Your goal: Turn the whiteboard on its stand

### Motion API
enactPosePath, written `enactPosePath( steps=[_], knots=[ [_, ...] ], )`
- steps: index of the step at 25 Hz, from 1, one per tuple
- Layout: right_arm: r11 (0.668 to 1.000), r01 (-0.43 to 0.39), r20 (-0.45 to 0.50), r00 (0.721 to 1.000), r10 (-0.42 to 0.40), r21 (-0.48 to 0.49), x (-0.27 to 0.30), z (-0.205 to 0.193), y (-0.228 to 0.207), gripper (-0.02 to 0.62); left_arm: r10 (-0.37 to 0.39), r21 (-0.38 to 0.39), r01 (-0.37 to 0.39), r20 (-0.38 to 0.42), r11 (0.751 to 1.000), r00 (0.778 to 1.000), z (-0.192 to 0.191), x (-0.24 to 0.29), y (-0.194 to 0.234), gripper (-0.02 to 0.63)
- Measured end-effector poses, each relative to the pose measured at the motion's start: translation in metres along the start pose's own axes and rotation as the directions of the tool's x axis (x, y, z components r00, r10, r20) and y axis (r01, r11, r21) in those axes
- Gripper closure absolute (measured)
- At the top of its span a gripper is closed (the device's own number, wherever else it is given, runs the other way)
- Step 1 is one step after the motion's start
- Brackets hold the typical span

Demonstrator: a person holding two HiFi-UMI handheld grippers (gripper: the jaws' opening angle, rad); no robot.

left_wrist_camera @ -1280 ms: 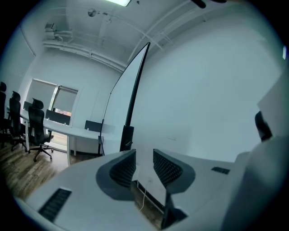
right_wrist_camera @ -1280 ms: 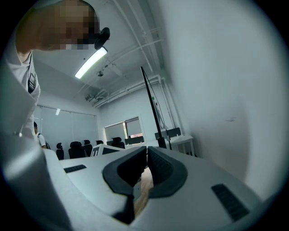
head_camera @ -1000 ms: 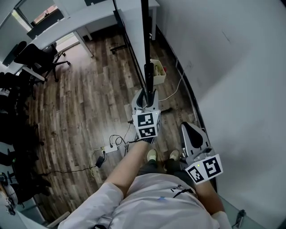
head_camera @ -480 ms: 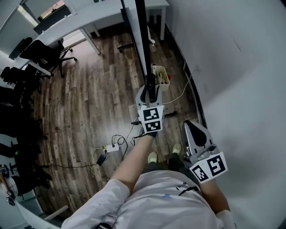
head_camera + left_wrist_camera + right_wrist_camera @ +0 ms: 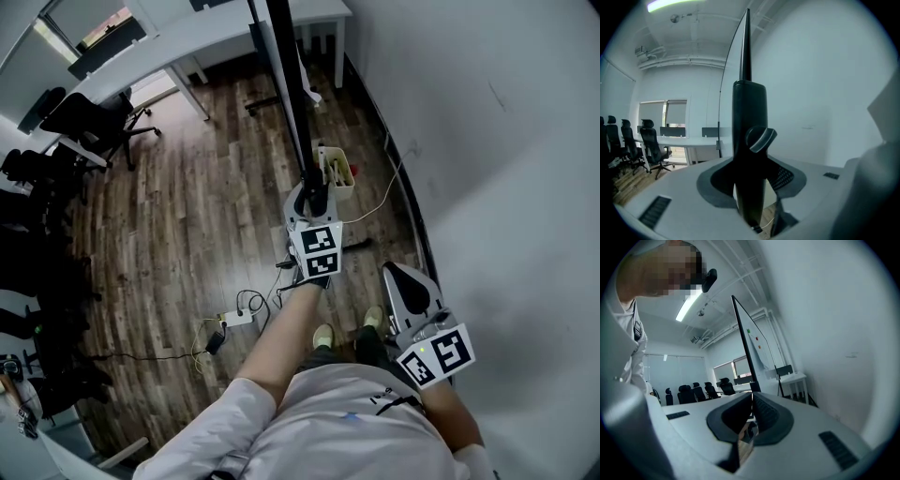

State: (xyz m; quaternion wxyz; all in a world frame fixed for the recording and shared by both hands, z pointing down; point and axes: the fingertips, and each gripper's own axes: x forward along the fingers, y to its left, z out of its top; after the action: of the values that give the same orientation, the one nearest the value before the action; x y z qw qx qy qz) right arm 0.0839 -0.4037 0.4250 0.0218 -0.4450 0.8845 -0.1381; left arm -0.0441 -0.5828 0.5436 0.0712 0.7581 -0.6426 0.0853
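nearest the person, the right gripper [image 5: 399, 274] is held low, to the right of the stand post [image 5: 750, 140] and apart from it; its jaws are pressed together with nothing between them. a white power strip [image 5: 236, 319] is seen on the wooden floor [image 5: 187, 225] to the left of the post's foot.

further out, the left gripper [image 5: 311, 195] is set around the stand post. its jaws are closing, with the black post filling the space between them and both pads laid against its sides. a round black knob [image 5: 760, 138] with a pale stripe is fixed to the front of the post, just above the jaws.

the whiteboard [image 5: 286, 75] is carried upright above the post and is viewed edge-on, so it is seen as a thin dark frame tapering upward; in the right gripper view a pale face with small coloured marks is shown. just beyond the post a cream container [image 5: 337, 172] is stood on the floor. to the post's right a plain wall [image 5: 487, 141] is seen. farthest off, beyond the post and to its left, a white desk [image 5: 187, 37] and black office chairs [image 5: 89, 117] are placed.
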Motion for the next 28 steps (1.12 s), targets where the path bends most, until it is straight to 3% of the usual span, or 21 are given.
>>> enactPosePath(
  steps=[28],
  knots=[
    [0.995, 0.056, 0.049, 0.997, -0.06, 0.079, -0.026, -0.005, 0.017, 0.581, -0.046, -0.024, 0.045, -0.034, 0.999, 0.998, -0.007, -0.041, -0.011, 0.423]
  ],
)
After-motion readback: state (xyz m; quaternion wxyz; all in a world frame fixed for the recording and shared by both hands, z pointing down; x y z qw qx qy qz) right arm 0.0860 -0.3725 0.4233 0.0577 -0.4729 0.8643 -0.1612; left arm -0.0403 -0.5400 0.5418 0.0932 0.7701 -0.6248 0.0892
